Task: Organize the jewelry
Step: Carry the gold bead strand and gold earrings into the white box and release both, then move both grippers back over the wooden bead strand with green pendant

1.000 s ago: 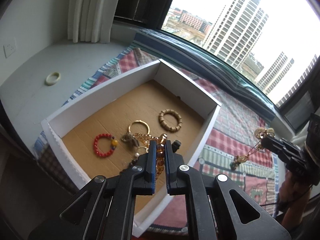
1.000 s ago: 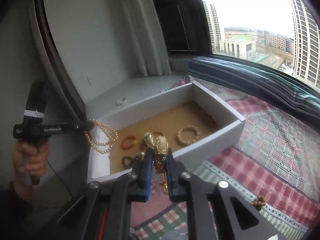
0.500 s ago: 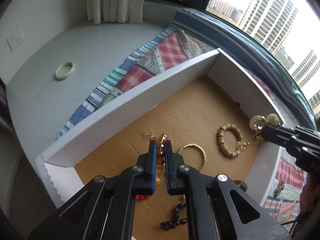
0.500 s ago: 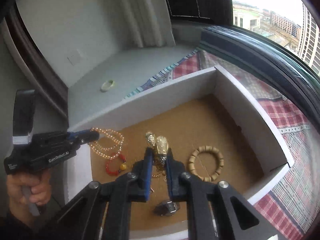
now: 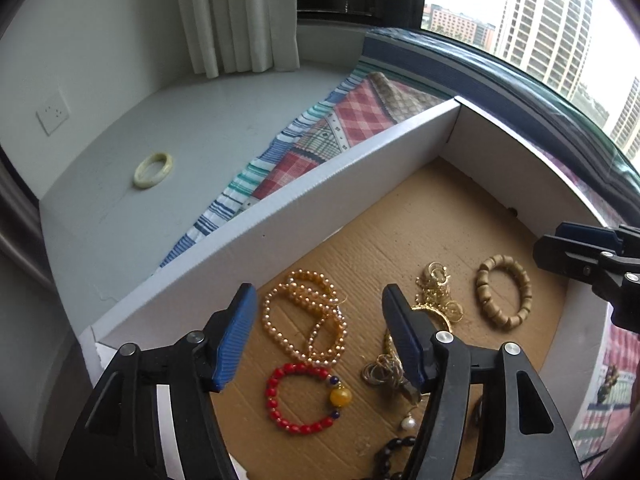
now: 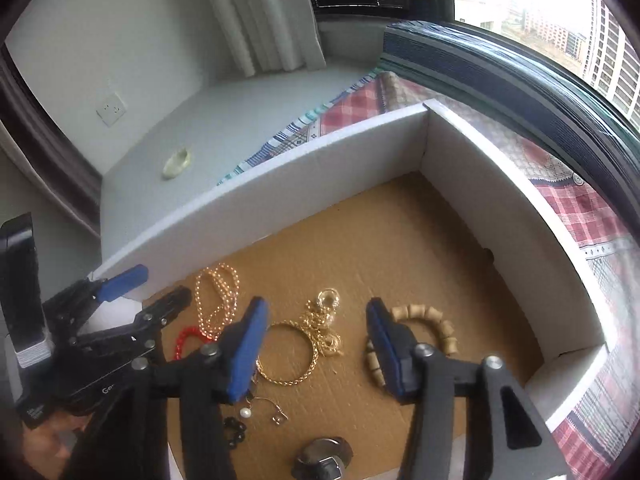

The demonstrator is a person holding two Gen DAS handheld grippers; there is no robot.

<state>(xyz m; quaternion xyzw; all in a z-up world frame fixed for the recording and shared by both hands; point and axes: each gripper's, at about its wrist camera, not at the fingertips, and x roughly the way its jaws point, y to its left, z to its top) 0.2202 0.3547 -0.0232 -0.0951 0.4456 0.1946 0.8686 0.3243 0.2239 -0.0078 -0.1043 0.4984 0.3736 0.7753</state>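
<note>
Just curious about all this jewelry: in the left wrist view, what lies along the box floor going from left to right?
Amber bead strand → gold chain pile → wooden bead bracelet, all on the cardboard floor of the white box.

In the white-walled box [image 5: 344, 160], on its cardboard floor, lay an amber bead strand [image 5: 304, 316] looped near the left wall, a red bracelet [image 5: 306, 398] beside it, gold chains [image 6: 320, 320] at centre, and a wooden bracelet [image 5: 504, 296] near the right wall.
</note>
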